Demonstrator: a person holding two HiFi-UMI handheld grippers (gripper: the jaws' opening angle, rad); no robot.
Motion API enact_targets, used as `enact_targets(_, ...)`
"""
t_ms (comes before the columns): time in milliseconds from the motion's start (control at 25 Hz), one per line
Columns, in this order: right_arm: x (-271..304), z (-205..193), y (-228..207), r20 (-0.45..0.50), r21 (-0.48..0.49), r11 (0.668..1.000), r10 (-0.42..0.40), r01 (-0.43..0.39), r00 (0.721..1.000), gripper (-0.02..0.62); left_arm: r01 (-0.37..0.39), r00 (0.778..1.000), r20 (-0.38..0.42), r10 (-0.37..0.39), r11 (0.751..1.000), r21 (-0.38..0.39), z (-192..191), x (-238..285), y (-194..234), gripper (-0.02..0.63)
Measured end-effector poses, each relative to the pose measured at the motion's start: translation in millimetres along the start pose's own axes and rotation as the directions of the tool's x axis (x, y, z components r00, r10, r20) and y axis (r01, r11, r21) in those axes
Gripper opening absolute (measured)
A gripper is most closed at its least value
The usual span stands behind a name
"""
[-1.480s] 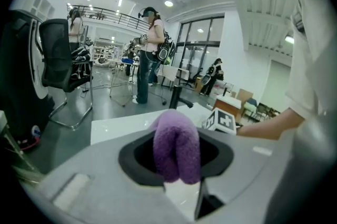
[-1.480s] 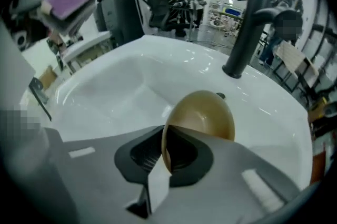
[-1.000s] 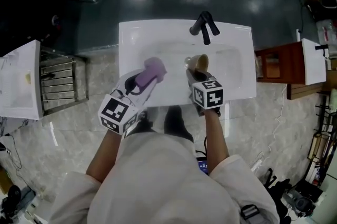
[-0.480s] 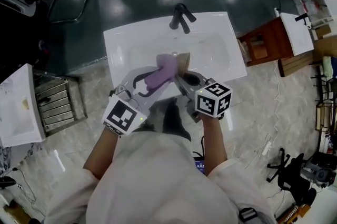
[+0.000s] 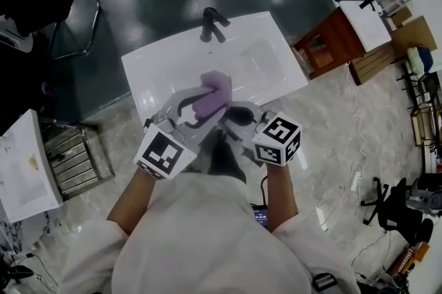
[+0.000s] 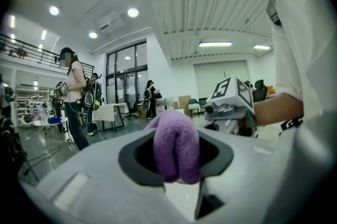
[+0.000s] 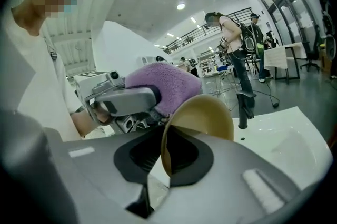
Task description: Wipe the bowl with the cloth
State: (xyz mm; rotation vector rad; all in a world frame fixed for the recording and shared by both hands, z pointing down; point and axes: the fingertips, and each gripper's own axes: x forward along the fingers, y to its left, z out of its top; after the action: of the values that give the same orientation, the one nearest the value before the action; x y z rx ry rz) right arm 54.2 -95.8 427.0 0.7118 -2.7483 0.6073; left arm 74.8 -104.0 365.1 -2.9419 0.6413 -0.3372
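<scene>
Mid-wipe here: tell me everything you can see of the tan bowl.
The tan bowl is round, smooth and thin-walled, plastic by its look. It is held above the white sink, tipped on edge, its rim pinched in the right gripper, whose jaws have just opened slightly. The purple fluffy cloth in the left gripper seems to press against its upper rim.

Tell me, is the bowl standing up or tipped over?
Tipped. The bowl hangs on edge, its rim pinched in the right hand-held gripper, with the purple cloth beside it.
</scene>
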Motion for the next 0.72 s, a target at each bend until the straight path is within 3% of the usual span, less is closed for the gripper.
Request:
enact_targets(400, -23, 3, 42, -0.003, -0.168, 0.97, 0.176, -0.174, 0.984, 0.025, 0.031, 0.999, 0.028, -0.029, 0.996, -0.088, 15, -13, 14, 0.121)
enact_targets(600, -36, -4, 66, -0.011, -0.217, 0.927, 0.311, -0.306, 0.95, 0.031, 0.049, 0.998, -0.032, -0.054, 0.989, -0.138, 1, -10, 19, 0.121)
enact_targets(720, -42, -2, 76, 0.025, -0.214, 0.907, 0.377, -0.364, 0.926, 0.035, 0.089, 0.995, -0.016, -0.094, 0.978, -0.186, -5, -13, 22, 0.12)
